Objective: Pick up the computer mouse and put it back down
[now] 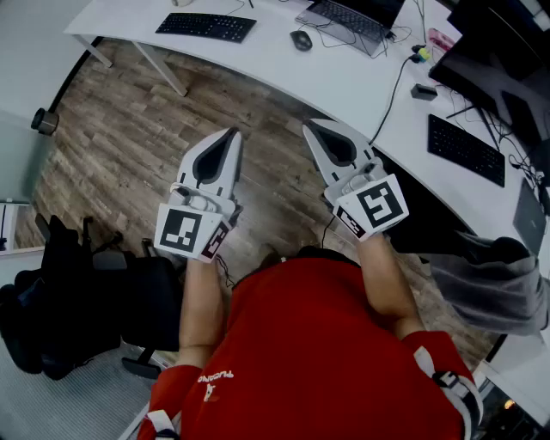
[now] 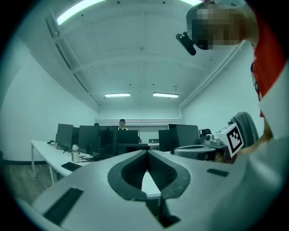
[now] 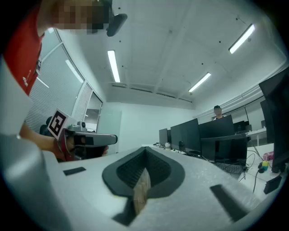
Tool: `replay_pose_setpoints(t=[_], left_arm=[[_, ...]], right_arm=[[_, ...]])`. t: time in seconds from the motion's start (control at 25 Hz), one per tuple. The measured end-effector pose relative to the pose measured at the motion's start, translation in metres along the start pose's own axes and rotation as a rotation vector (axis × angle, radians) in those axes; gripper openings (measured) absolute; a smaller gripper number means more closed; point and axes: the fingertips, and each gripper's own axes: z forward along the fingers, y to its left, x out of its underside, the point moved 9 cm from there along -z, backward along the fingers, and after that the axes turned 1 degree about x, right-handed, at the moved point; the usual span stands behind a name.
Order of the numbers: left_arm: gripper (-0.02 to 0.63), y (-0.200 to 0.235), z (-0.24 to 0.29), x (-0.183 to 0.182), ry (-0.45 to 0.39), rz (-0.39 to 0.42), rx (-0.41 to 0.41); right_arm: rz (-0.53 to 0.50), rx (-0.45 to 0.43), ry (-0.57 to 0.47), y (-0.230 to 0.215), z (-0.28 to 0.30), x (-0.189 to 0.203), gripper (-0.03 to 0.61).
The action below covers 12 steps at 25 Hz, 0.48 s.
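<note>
The dark computer mouse (image 1: 301, 39) lies on the white desk (image 1: 344, 82) at the top, between a keyboard and a laptop. Both grippers are held level over the wood floor, short of the desk's near edge and well apart from the mouse. My left gripper (image 1: 232, 134) is shut, its tips meeting with nothing between them (image 2: 146, 151). The right gripper (image 1: 311, 127) is shut and empty too (image 3: 145, 151). Each gripper view shows the other gripper alongside. Neither gripper view shows the mouse.
A black keyboard (image 1: 206, 26) and a laptop (image 1: 352, 17) flank the mouse. Another keyboard (image 1: 464, 148), monitors (image 1: 507, 60) and cables lie to the right. A grey garment (image 1: 490, 284) drapes the desk edge. A black office chair (image 1: 86, 292) stands at lower left. A person (image 2: 122, 124) sits far off behind monitors.
</note>
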Motion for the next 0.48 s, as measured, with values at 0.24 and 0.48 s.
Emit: replay_pose_setpoints(t=[0.24,0.48], left_arm=[[0.011,-0.008,0.027,0.003,0.006,-0.001,-0.007],[0.011,-0.018,0.060,0.005,0.015,0.023,-0.029]], right_arm=[[0.036,-0.017,-0.005,-0.025,0.001,0.004,0.003],[0.059,-0.022,-0.014,-0.056,0.003,0.010,0.003]])
